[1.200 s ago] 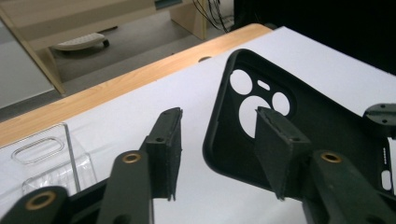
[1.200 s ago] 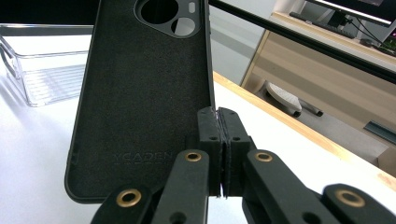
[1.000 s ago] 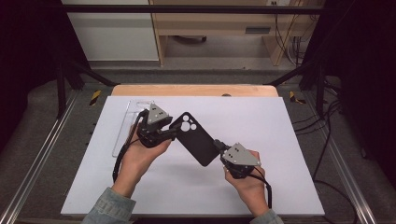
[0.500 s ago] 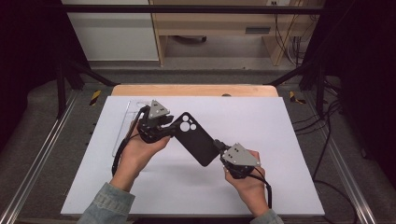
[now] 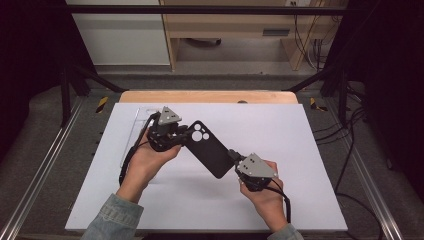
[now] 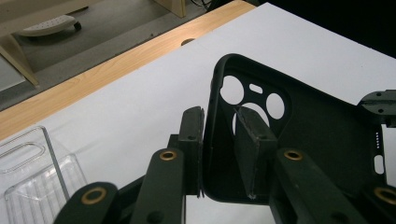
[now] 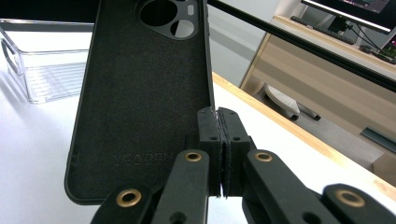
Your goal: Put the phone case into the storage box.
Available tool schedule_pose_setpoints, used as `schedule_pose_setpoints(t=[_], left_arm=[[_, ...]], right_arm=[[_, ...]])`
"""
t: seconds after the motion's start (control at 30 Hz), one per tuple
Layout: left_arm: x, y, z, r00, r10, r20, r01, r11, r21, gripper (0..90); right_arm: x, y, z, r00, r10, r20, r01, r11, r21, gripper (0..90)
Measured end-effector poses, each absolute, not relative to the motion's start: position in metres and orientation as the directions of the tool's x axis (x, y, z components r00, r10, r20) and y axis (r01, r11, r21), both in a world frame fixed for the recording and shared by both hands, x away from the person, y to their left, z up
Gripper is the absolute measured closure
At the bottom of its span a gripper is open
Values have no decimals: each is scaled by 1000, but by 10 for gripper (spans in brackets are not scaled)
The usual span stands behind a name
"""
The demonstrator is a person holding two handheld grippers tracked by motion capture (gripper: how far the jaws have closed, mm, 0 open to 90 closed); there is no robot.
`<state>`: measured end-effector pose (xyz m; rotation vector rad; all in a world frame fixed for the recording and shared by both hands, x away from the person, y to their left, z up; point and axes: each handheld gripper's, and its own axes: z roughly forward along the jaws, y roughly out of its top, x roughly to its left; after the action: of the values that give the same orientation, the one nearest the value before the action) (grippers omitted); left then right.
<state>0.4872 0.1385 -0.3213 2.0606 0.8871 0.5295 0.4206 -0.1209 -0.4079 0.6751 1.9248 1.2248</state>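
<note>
Black phone case [image 5: 209,149] edges pinched by left hand-held gripper [image 5: 176,138], right hand-held gripper [image 5: 235,159]

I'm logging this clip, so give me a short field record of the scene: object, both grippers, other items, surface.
object: black phone case, held up between the two grippers, camera cutouts toward the left gripper
right gripper: shut on the case's side wall near its bottom end
left gripper: one finger outside the case's edge, one inside; jaws have just been closing
other item: clear tray beside the left hand
surface: white mat
</note>
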Motion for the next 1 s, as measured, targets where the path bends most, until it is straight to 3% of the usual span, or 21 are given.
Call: schedule_pose_setpoints(t=[0.73, 1.0], left_arm=[[488, 142, -329, 642, 762, 83, 411, -433, 803, 865], [487, 145, -331, 637, 764, 97, 402, -438, 804, 876]], right_arm=[[421, -120, -408, -598, 743, -301, 52, 411, 910, 897], [421, -119, -407, -608, 740, -289, 57, 404, 913, 896]])
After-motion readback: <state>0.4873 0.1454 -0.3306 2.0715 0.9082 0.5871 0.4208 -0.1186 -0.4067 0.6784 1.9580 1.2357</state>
